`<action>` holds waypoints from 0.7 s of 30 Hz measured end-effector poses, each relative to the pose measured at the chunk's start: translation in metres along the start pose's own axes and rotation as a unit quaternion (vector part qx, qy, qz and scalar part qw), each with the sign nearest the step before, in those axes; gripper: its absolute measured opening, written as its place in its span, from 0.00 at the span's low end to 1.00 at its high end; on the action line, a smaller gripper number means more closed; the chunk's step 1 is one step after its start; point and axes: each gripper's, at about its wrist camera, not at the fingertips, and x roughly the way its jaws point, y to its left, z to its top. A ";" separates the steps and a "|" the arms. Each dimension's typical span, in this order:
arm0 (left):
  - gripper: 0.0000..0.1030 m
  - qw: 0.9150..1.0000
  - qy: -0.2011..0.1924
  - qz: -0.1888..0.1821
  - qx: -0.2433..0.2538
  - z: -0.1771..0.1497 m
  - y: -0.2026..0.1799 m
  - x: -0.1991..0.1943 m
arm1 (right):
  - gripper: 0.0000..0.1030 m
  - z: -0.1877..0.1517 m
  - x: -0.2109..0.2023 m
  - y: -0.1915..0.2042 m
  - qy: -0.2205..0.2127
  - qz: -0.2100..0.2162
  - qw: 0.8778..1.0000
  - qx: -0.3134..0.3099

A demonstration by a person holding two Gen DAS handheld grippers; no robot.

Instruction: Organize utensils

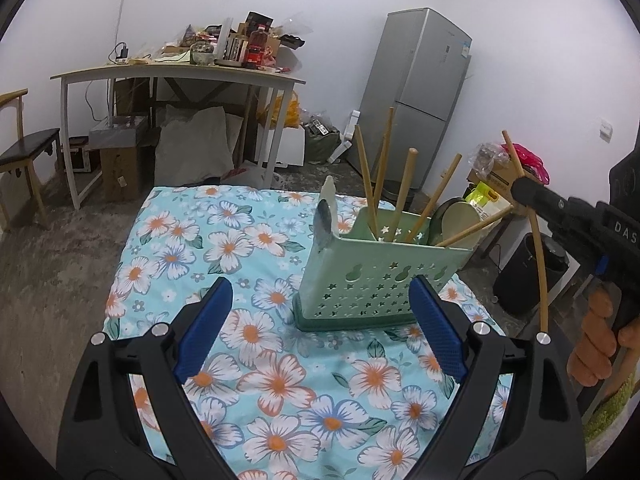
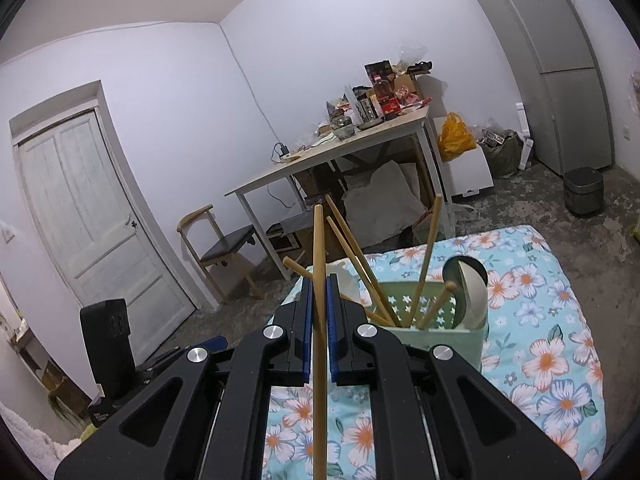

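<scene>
A table under a blue floral cloth (image 1: 256, 264) bears a pale green perforated plastic utensil basket (image 1: 376, 284), just beyond the wide-open, empty left gripper (image 1: 320, 320). The right gripper (image 2: 319, 312) pinches one long bamboo chopstick (image 2: 319, 264), whose lower end is cut off.

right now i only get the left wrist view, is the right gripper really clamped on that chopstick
Observer: Yes. From the right wrist view, the right gripper has both blue fingers pressed on the chopstick, which runs straight up between them.
Operator: and that round thing, is it behind the holder or in it
Observer: In it. The spoon stands inside one end of the green holder, beside the other chopsticks.
</scene>
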 end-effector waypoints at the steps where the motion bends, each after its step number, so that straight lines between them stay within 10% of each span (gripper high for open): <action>1: 0.83 1.000 0.000 0.001 -0.001 0.000 0.001 0.000 | 0.07 0.002 0.001 0.001 -0.002 0.000 1.000 -0.003; 21: 0.83 0.999 -0.015 0.023 -0.028 -0.002 0.024 -0.015 | 0.07 0.067 0.018 -0.002 -0.149 -0.056 0.987 -0.007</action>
